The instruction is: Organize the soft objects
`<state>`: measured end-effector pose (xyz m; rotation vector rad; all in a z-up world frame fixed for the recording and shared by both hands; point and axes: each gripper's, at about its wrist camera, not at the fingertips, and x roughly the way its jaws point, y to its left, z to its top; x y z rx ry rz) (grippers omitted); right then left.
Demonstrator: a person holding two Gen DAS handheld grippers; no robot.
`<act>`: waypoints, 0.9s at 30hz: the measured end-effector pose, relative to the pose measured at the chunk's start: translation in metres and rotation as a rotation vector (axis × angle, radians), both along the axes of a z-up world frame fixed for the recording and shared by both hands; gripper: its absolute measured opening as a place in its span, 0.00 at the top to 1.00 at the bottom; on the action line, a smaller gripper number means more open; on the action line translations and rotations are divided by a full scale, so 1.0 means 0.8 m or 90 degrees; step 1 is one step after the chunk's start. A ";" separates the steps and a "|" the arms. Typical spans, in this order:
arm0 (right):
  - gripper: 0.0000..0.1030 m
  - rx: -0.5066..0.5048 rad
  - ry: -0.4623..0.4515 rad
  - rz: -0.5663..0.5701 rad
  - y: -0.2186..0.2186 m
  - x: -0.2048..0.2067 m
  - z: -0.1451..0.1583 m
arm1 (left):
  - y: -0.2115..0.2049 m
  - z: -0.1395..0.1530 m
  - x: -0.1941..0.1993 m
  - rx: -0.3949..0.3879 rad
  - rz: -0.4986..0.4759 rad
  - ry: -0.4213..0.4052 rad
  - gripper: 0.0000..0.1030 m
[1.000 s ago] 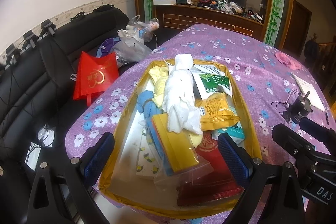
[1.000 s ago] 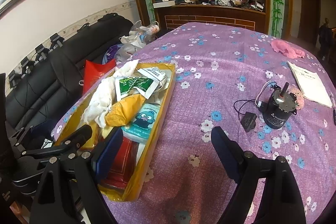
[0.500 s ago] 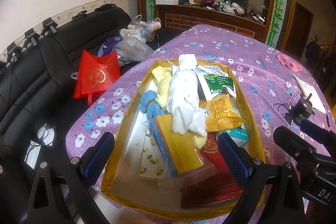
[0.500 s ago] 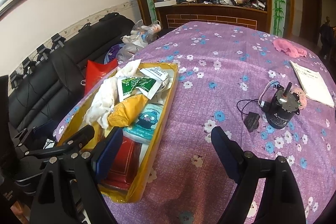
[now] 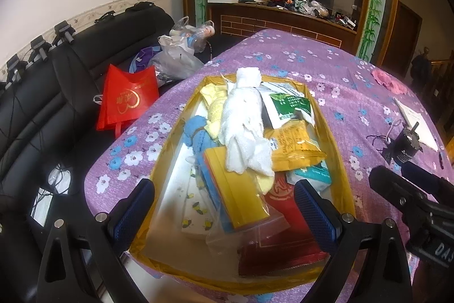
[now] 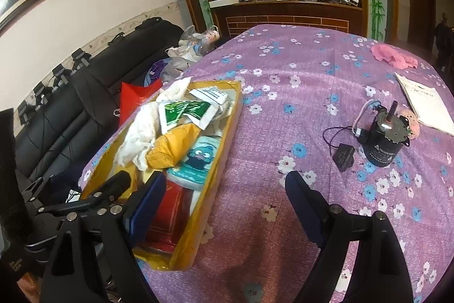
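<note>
Grippers spread and empty, we hover over the purple table [image 6: 298,110]: our left gripper [image 5: 224,206] straddles the near end of the yellow tray [image 5: 339,169], just ahead of whose pads lie a white cloth [image 5: 244,129], a blue cloth [image 5: 195,132] and snack packets. Our right gripper [image 6: 227,198] hangs beside the tray's right wall [image 6: 224,158], with a motor [image 6: 383,138] ahead to its right and a pink cloth [image 6: 394,56] far beyond.

Bare purple flowered tablecloth [image 6: 283,110] lies open right of the crammed yellow cardboard tray [image 6: 224,149] (only a black cylindrical motor [image 6: 383,138] stands farther right).
</note>
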<state>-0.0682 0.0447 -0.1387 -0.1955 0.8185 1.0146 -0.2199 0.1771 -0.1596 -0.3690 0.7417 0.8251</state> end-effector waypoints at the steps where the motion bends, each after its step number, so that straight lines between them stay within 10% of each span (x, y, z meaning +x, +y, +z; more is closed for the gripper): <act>1: 0.17 0.002 0.009 -0.003 -0.002 0.003 -0.001 | -0.002 -0.001 0.003 0.002 -0.003 0.005 0.03; 27: 0.17 0.007 0.023 -0.011 -0.006 0.005 -0.004 | -0.011 -0.007 0.011 0.018 0.000 0.037 0.03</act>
